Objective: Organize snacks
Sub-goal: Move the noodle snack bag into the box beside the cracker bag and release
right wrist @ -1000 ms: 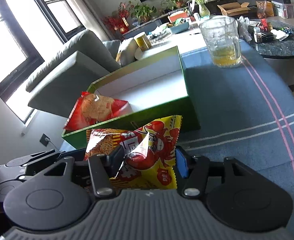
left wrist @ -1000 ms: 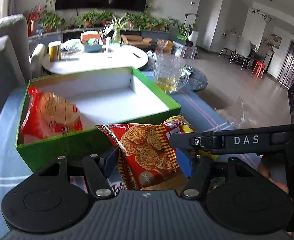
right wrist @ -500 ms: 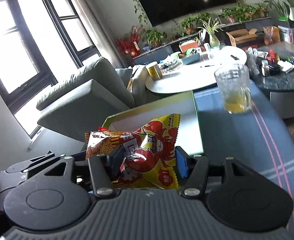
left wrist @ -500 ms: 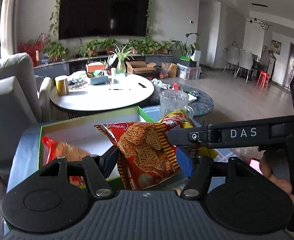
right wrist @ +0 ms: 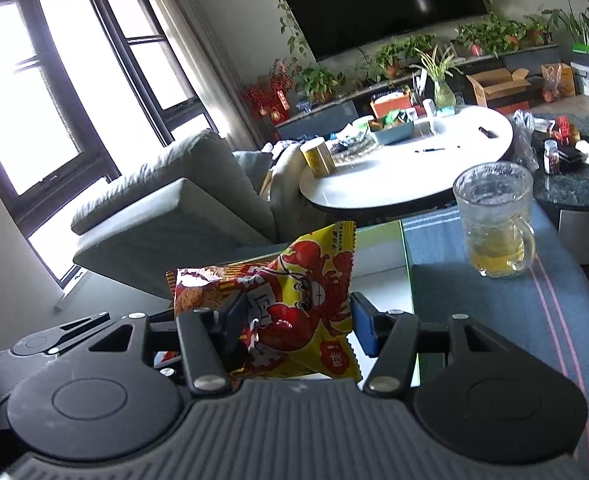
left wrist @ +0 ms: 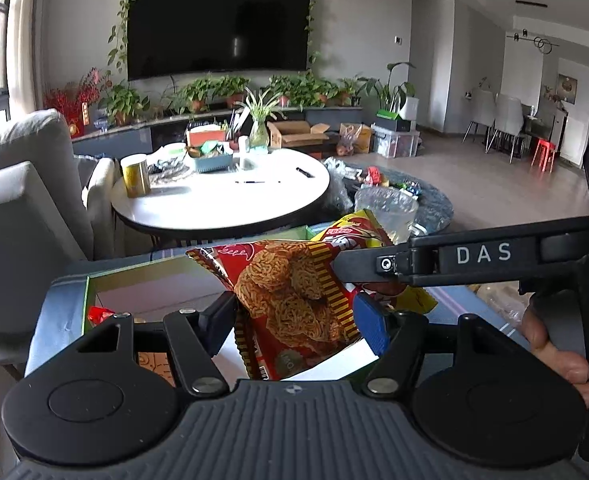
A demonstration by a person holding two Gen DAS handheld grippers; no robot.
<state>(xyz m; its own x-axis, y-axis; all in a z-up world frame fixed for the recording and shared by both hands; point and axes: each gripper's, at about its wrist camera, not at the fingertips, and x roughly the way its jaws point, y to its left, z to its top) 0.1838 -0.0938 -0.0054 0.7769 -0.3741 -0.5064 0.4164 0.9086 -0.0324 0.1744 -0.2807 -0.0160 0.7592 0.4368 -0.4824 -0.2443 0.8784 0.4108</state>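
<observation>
Surface: blue striped cloth (right wrist: 494,320) covering it.
Green box (right wrist: 408,280): sitting open on the cloth.
Glass mug (right wrist: 494,220): upright near the surface's far edge, just beside the box.

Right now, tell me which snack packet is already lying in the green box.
The small red packet at the box's left edge. The red noodle-print packet and the yellow crab-print packet are each held up in a gripper's fingers.

red noodle packet (left wrist: 294,300): glossy crinkled foil plastic
yellow packet (right wrist: 314,292): shiny printed film
mug (right wrist: 494,220): clear textured glass
tablecloth (right wrist: 494,320): matt woven cloth
box (left wrist: 86,304): smooth green cardboard
</observation>
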